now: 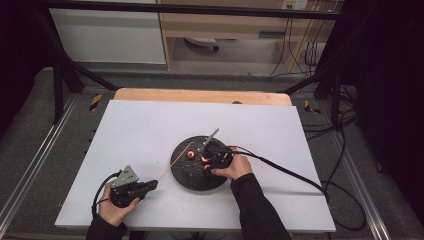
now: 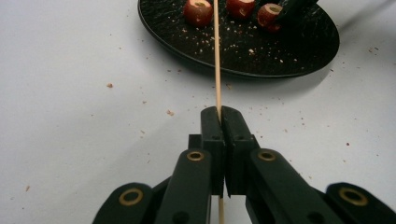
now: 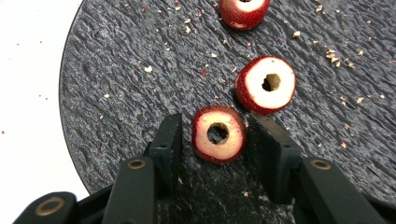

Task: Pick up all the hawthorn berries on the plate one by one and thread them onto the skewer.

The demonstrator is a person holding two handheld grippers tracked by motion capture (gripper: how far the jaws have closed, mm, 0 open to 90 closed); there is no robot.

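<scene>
Left gripper (image 1: 150, 185) near the table's (image 1: 125, 130) front left corner, jaws clamped tight on a thin wooden skewer (image 2: 217, 60); the stick runs out over the black plate's (image 2: 299, 56) rim. Right gripper (image 3: 218, 140) low over that plate, jaws narrowed around a cored red fruit piece (image 3: 218, 134), small gaps at both pads. Second piece (image 3: 266, 85) just beyond, third (image 3: 243, 11) farther off. Crumbs scattered across plate

A white rectangular bench (image 1: 150, 130) has small brown crumbs (image 2: 170, 112) scattered on its top. A light wooden board (image 1: 200, 95) lies at its far edge. Behind it stand a wooden shelf unit (image 1: 225, 25) and black hanging cables (image 1: 295, 45).
</scene>
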